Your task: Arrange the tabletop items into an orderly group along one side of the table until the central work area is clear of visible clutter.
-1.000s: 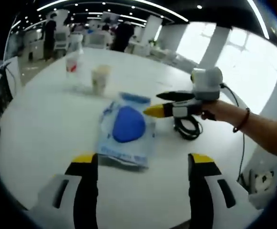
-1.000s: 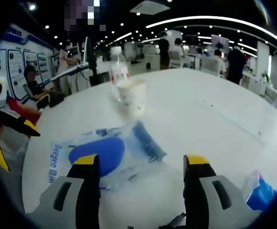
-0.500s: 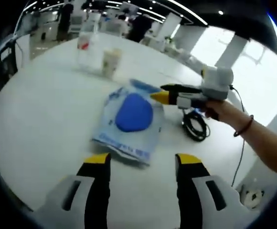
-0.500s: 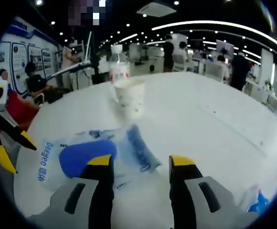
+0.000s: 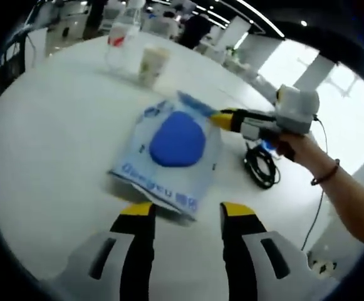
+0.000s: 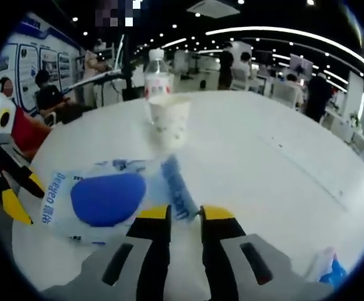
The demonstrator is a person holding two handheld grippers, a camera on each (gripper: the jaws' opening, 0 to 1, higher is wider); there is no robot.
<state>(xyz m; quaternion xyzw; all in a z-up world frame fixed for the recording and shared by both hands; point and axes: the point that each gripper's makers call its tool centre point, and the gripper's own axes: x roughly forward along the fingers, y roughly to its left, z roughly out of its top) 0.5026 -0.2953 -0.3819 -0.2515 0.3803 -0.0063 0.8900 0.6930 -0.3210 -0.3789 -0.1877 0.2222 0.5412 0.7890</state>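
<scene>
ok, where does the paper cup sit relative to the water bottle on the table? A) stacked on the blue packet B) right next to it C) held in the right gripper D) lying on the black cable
B: in the right gripper view the paper cup stands upright just in front of the water bottle, beyond the blue packet, free of the right gripper.

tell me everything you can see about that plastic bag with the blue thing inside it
The plastic bag is a clear, crinkled pouch with blue lettering along one edge and a blue strip at the other. A rounded blue object sits inside. It lies flat on the white table, short of the paper cup. The right tool closes over its blue-strip edge.
</scene>
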